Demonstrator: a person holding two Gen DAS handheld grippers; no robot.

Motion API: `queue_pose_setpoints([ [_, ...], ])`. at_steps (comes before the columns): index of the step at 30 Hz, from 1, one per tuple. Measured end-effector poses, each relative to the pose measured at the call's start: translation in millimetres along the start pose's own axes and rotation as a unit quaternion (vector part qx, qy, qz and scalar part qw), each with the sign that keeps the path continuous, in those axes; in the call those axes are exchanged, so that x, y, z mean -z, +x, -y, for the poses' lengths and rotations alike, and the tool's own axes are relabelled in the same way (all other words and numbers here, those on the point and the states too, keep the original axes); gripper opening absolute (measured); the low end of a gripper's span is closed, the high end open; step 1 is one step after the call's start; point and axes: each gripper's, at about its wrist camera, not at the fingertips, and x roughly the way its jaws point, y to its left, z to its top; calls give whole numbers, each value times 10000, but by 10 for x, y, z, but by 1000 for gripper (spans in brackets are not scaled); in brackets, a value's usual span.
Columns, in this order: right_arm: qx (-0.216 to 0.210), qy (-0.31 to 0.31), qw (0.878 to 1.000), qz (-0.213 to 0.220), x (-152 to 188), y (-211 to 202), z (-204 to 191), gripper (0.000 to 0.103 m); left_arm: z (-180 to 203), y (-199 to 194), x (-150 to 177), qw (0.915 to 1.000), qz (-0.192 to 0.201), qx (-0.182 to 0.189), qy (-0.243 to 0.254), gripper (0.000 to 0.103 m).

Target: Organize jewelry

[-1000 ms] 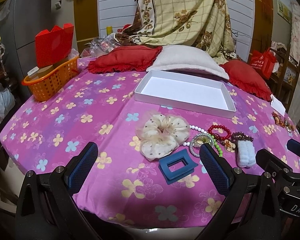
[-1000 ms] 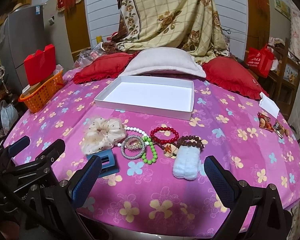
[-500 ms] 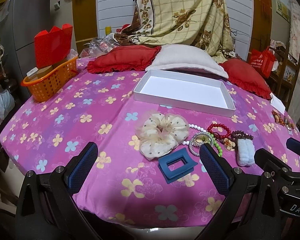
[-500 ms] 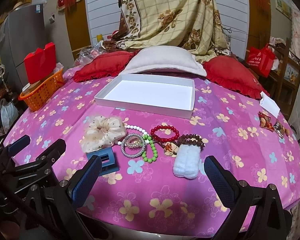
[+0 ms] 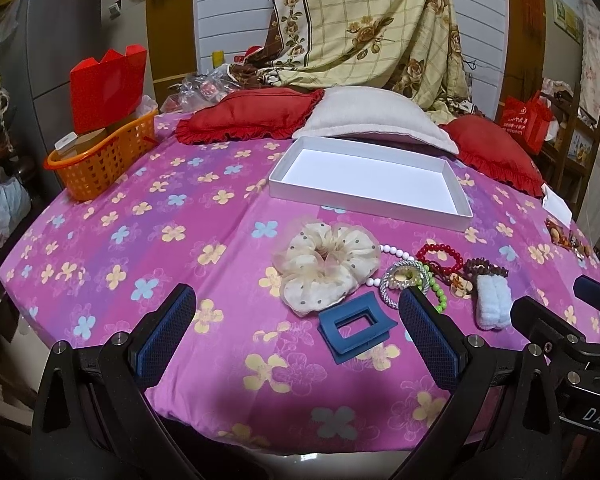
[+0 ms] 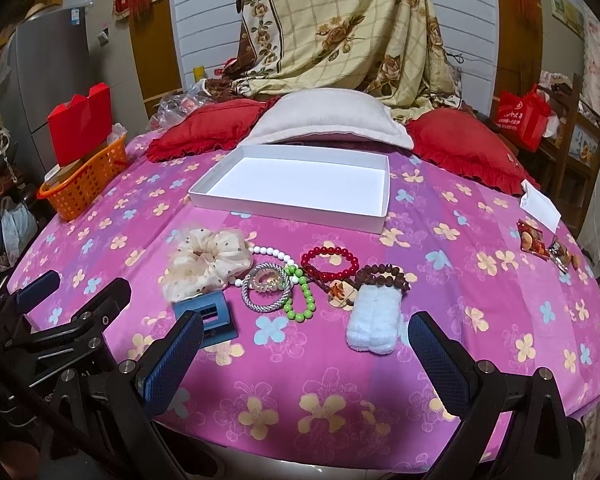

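I held both grippers low at the near edge of the table, each empty with its fingers spread wide. Nothing had yet gone into the white tray (image 6: 288, 200), which lay at the far middle of the pink floral cloth (image 5: 140, 240).

Reading the jewelry row left to right in the right wrist view:
- cream dotted scrunchie (image 6: 204, 264), with a white bead string (image 6: 274, 254) running out from under its right side;
- blue rectangular hair claw (image 6: 208, 314), just in front of the scrunchie;
- silver coiled hair tie (image 6: 266, 286), touching the green bead bracelet (image 6: 302, 298);
- red bead bracelet (image 6: 330, 262);
- brown bead bracelet (image 6: 384, 276), resting against the far end of a white fluffy item (image 6: 374, 318), probably a folded hair band, though I could not confirm this.

The left gripper (image 5: 296, 338) stood nearest the hair claw, which in the left wrist view (image 5: 356, 328) lay ahead and toward the right finger, its long axis running across the gap, slightly skewed. The right gripper (image 6: 306, 354) faced the white fluffy item, just ahead and slightly right of centre, its long axis pointing away from the fingers toward the tray.

I judged the hair claw the left gripper's nearer pick, needing a short advance and a small rightward shift.
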Motion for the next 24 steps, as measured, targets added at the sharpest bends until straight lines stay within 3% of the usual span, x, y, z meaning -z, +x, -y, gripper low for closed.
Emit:
queue_pose_setpoints([
  [24,-36,56,9998,-198,46,103,42,102,56,29,75,10000,-27,40,58,102],
])
